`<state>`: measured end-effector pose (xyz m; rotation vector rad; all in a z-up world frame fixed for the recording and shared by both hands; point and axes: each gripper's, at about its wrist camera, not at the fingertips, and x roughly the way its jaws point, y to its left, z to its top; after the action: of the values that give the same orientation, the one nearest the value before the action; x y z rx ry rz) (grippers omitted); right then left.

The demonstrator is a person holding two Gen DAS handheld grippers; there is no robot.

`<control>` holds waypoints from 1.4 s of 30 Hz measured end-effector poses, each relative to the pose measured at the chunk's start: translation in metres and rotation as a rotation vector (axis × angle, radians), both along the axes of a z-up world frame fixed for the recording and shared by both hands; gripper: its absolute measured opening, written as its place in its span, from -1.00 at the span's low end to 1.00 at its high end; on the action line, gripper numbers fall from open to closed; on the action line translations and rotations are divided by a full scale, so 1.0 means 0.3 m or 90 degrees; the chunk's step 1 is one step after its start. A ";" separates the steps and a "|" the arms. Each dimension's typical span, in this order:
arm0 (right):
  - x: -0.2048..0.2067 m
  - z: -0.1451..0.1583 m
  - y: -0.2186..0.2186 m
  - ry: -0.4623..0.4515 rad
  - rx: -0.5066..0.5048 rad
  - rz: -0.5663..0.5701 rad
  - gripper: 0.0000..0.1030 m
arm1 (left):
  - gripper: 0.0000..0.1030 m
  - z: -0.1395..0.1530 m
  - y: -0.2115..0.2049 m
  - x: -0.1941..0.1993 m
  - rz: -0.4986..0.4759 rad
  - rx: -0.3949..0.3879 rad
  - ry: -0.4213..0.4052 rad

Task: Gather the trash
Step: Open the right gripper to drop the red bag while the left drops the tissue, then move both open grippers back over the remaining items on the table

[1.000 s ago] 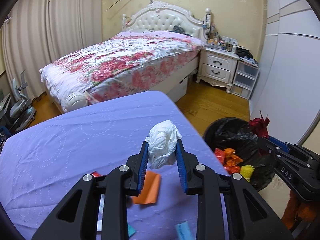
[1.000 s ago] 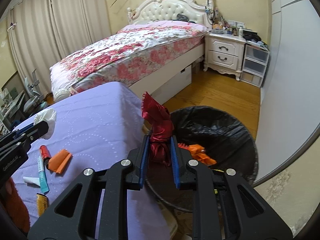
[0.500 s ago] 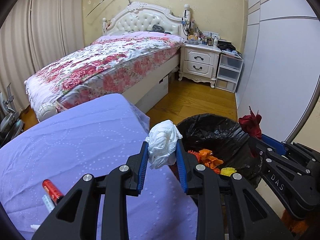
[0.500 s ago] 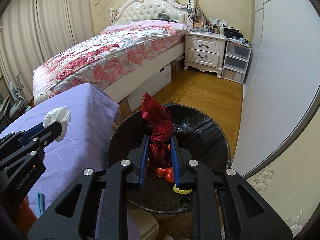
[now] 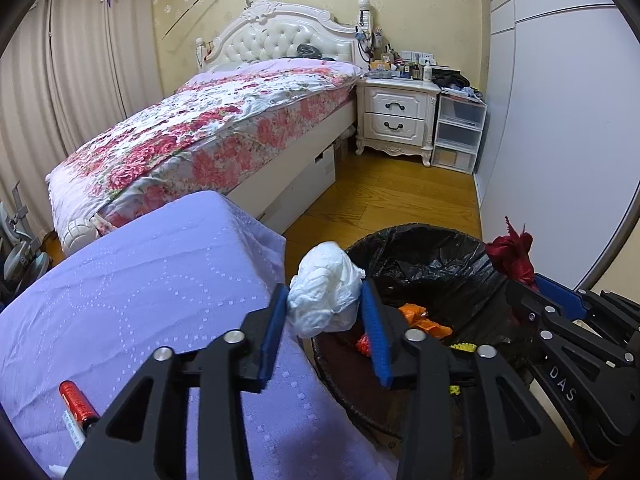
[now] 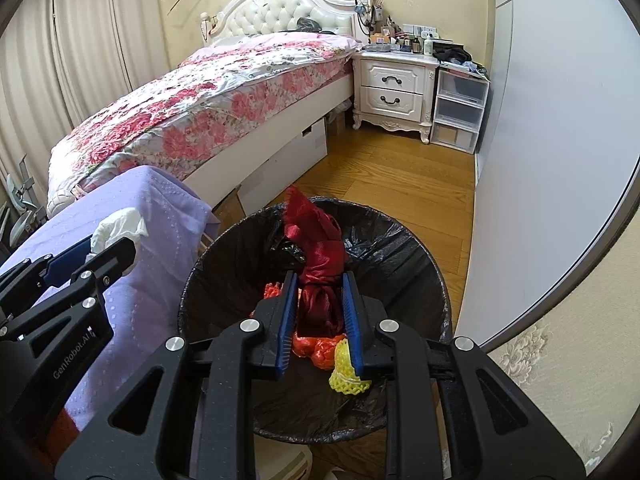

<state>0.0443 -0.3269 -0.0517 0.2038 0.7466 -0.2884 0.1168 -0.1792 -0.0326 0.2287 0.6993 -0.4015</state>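
My left gripper (image 5: 325,300) is shut on a crumpled white tissue (image 5: 325,294) and holds it at the near left rim of the black-lined trash bin (image 5: 436,256). My right gripper (image 6: 320,292) is shut on a red cloth bundle (image 6: 320,256) and holds it above the open bin (image 6: 400,264). Orange and yellow trash (image 6: 340,356) lies inside the bin. In the right wrist view the left gripper with the tissue (image 6: 116,228) shows at the left. In the left wrist view the red cloth (image 5: 512,252) shows at the right.
A purple-covered table (image 5: 140,280) is at the left, with a red tube (image 5: 76,398) near its front edge. A floral bed (image 5: 220,128), a white nightstand (image 5: 396,116), plastic drawers (image 5: 458,136) and a white wardrobe (image 5: 560,100) stand beyond on a wooden floor.
Both grippers have moved right, from over the table towards the bin. The red cloth now hangs over the bin opening and the tissue has reached the bin's rim.
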 end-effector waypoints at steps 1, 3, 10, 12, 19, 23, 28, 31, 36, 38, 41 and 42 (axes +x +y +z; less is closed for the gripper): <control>0.002 -0.002 -0.001 0.001 -0.003 -0.002 -0.50 | 0.02 -0.003 0.000 0.001 0.002 -0.001 0.003; 0.001 -0.004 -0.002 -0.001 -0.008 -0.006 -0.33 | 0.17 -0.007 0.002 0.001 0.004 0.000 0.004; -0.003 -0.005 -0.019 -0.001 -0.010 -0.018 -0.30 | 0.38 -0.004 0.007 -0.001 0.016 0.006 0.005; -0.006 0.000 -0.019 -0.003 -0.009 -0.020 -0.29 | 0.39 0.006 0.018 -0.005 0.023 0.006 0.001; -0.034 0.031 0.014 -0.016 -0.002 -0.013 -0.10 | 0.47 0.051 0.077 -0.033 0.048 0.003 -0.007; -0.062 0.050 0.056 -0.020 0.000 -0.001 -0.07 | 0.51 0.075 0.135 -0.075 0.062 0.008 -0.015; -0.111 0.062 0.131 -0.021 0.008 0.029 -0.07 | 0.52 0.084 0.232 -0.124 0.083 0.008 -0.011; -0.147 0.069 0.186 -0.020 0.005 0.050 -0.07 | 0.52 0.078 0.306 -0.154 0.106 0.006 0.002; -0.209 0.066 0.269 -0.016 0.011 0.086 -0.07 | 0.53 0.067 0.411 -0.220 0.140 0.014 0.009; -0.236 0.060 0.299 -0.012 0.013 0.103 -0.07 | 0.53 0.061 0.450 -0.251 0.153 0.011 0.016; -0.272 0.053 0.340 -0.005 0.013 0.123 -0.07 | 0.53 0.058 0.491 -0.292 0.168 0.012 0.015; -0.281 0.051 0.355 -0.004 0.012 0.128 -0.07 | 0.53 0.059 0.502 -0.306 0.172 0.012 0.014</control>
<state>-0.0400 -0.2205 -0.0364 0.1465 0.7573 -0.0896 0.0251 -0.0287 -0.0150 0.1450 0.7442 -0.1389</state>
